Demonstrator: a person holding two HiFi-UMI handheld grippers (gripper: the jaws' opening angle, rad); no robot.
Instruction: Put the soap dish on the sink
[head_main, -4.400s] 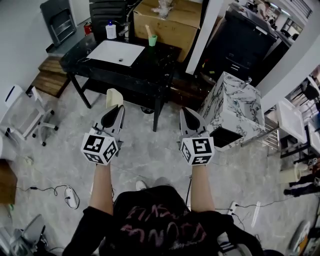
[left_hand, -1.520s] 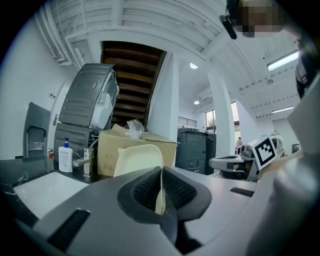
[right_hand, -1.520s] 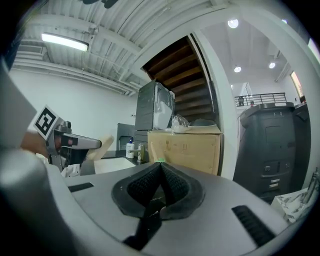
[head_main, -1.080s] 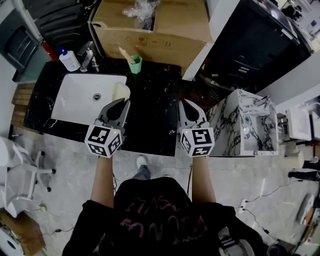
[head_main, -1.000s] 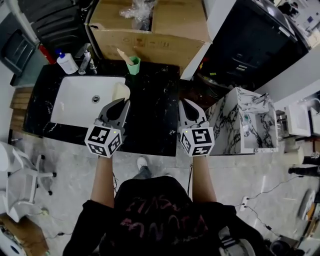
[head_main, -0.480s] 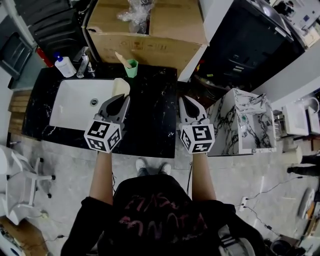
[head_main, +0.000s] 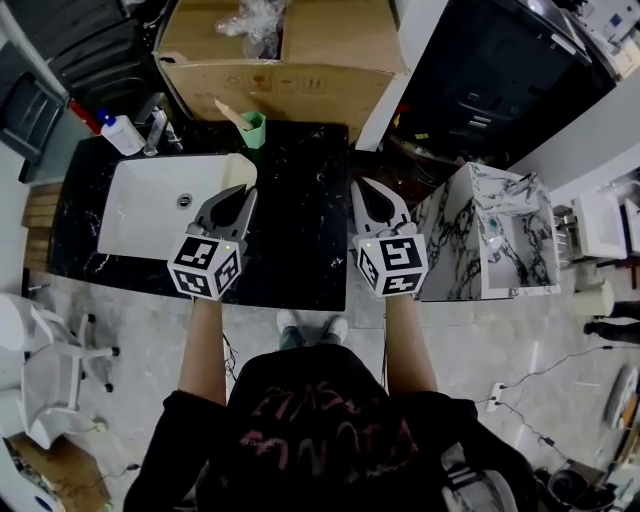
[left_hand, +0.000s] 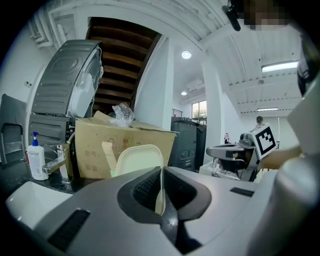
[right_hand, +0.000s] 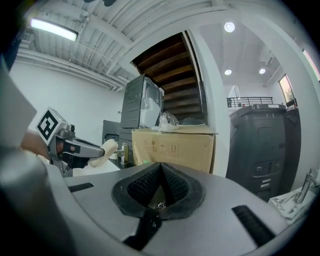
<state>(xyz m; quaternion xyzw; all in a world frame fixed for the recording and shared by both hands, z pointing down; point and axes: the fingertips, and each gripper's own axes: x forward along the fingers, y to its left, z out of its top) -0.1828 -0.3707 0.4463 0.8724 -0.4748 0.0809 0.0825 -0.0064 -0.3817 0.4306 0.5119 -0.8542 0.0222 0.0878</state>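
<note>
A cream soap dish (head_main: 238, 172) stands on edge in my left gripper (head_main: 236, 192), whose jaws are shut on its rim; it hangs over the right edge of the white sink basin (head_main: 160, 205). In the left gripper view the soap dish (left_hand: 140, 159) rises above the closed jaws. My right gripper (head_main: 366, 194) is shut with nothing in it, over the right part of the black marble counter (head_main: 300, 230). In the right gripper view my left gripper (right_hand: 82, 149) shows at the left with the dish (right_hand: 106, 148).
A soap pump bottle (head_main: 117, 131), a tap (head_main: 154, 124) and a green cup (head_main: 252, 129) stand at the counter's back edge. A large cardboard box (head_main: 280, 55) sits behind. A marbled cabinet (head_main: 480, 235) stands to the right, a white chair (head_main: 50, 360) at the lower left.
The person has walked up to the counter from across the room. Over the last second both grippers stayed over it, the left one still holding the dish by the basin's right edge.
</note>
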